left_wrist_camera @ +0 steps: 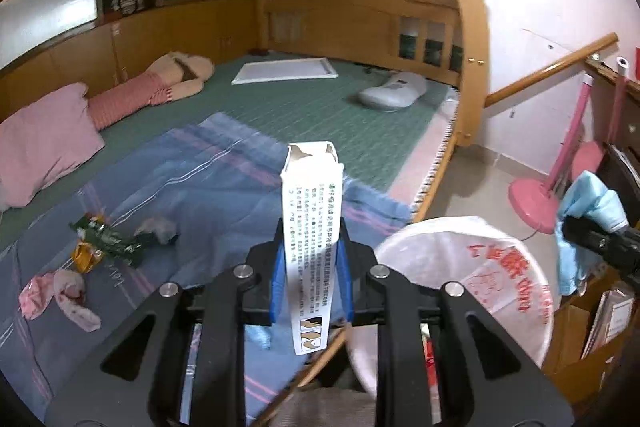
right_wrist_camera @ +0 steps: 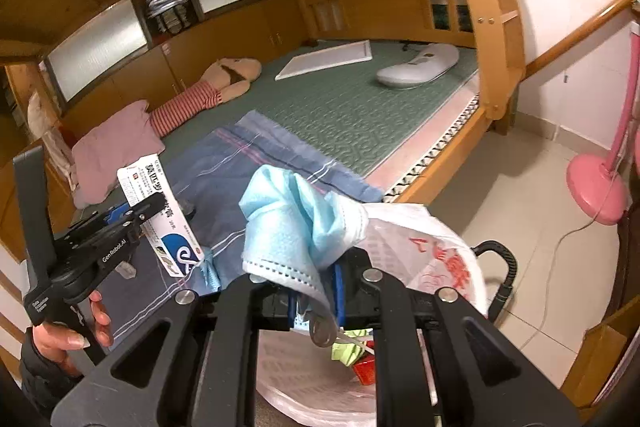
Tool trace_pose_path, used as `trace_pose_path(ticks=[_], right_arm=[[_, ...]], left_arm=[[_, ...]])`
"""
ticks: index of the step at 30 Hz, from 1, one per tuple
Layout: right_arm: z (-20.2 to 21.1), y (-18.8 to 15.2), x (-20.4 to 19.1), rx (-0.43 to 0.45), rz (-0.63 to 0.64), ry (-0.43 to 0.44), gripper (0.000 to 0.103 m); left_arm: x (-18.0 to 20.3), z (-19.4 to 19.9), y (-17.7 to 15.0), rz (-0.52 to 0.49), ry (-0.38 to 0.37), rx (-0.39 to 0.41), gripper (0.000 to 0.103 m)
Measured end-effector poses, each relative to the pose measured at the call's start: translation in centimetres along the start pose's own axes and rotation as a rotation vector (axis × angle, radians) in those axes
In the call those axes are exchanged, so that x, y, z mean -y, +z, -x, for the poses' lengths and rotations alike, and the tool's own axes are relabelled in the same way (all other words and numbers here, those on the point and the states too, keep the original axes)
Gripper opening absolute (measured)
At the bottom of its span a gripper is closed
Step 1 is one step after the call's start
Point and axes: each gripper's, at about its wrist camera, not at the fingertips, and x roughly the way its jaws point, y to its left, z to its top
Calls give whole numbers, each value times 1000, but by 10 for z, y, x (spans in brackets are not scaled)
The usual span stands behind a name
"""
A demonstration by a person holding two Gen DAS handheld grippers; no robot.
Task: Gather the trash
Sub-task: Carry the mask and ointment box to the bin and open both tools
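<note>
Over the bed, seen from the left wrist camera, the left hand-held gripper (left_wrist_camera: 311, 267) is clamped on a narrow white carton (left_wrist_camera: 312, 247) printed with small text, which stands upright between the blue pads with its torn top end up. Below it lies a blue striped sheet (left_wrist_camera: 192, 187) on a green mattress (left_wrist_camera: 312, 115). On the sheet, to the left, sit a green wrapper (left_wrist_camera: 108, 241), an orange wrapper (left_wrist_camera: 86, 255) touching it, and crumpled pink tissues (left_wrist_camera: 60, 293). To the lower right is the open mouth of a white plastic bag (left_wrist_camera: 472, 275) with red print. At the right edge, the right hand-held gripper (left_wrist_camera: 576, 231) grips a light blue face mask (left_wrist_camera: 592, 203).

From the right wrist camera, the right hand-held gripper (right_wrist_camera: 316, 291) is closed tight on the crumpled face mask (right_wrist_camera: 296, 223), held just above and left of the bag (right_wrist_camera: 424, 243), which contains green and red scraps. At left, a hand (right_wrist_camera: 68, 335) holds the left hand-held gripper (right_wrist_camera: 132, 207) with the carton (right_wrist_camera: 160, 219) over the sheet (right_wrist_camera: 256, 163).
</note>
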Motion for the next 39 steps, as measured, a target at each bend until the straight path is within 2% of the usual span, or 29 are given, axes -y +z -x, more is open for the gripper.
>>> trace_pose_path(ticks=[5,10,15,20,22,23,24,28,30,36,39], right_arm=[[25,-1,13,47,-15,-18,15],[44,-8,29,73,-38,-39,15],[53,-10,40,81,-46,-53,15],[59,-13,50,91,-66,-58,15],[60,-14,52,91,-69,-57,15],[60,-14,53,90,-71,-57,15],[59,-14,54,88,-74,-56,15],[57,-15,54,84,-81,-54,15],[56,-13,54,82,-82,-54,15],[46,-12,54,61,-82,-47,15],[24,-13,53,16,-76,-43,16]], left_arm=[[48,1,6,-45,7,2,23],[89,-10,3,-41,15,-23,23],[117,-15,-2,-69,10,-27,23],[129,-20,-3,-85,6,-36,24],[133,-21,-4,-88,8,-42,32],[134,-21,-5,-90,18,-42,50],[134,-20,-5,-89,26,-35,61],[135,-19,-4,-91,44,-22,72],[133,-20,-4,-85,51,-25,80],[118,-16,-4,-64,82,-26,84],[101,-9,-4,-34,109,-18,85]])
